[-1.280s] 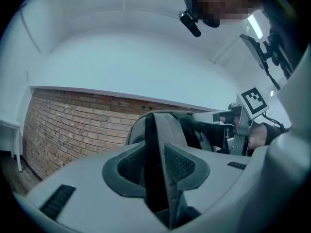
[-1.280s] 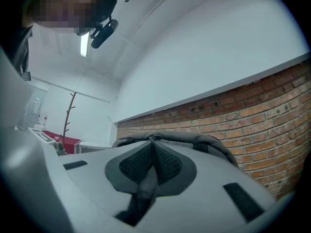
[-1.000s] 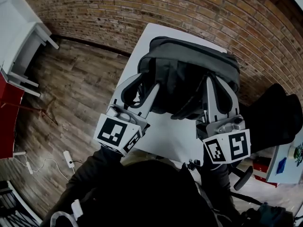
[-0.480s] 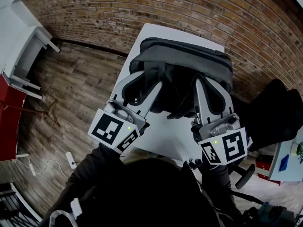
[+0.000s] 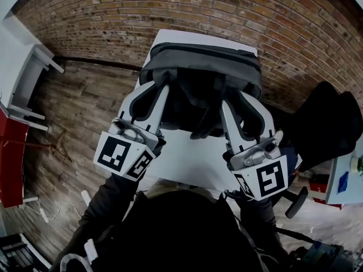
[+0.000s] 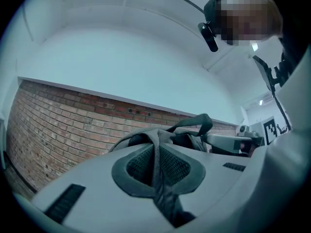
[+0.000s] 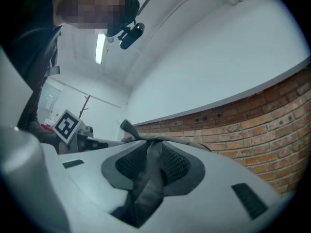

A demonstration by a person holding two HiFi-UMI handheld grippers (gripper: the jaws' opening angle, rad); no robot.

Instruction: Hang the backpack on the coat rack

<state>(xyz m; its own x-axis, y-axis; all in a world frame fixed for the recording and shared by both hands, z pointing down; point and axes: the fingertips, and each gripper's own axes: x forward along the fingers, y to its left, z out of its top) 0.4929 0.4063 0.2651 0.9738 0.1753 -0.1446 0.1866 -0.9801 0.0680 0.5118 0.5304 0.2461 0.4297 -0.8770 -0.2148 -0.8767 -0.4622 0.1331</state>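
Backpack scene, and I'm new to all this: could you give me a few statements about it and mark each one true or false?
1. The backpack is bright red. False: it is dark grey.
2. The left gripper pinches a strap of it. True.
3. The wall behind is brick. True.
4. The backpack already hangs on a hook. False: it is over the white table, held by its strap.
5. The floor is carpeted. False: it is wood planks.
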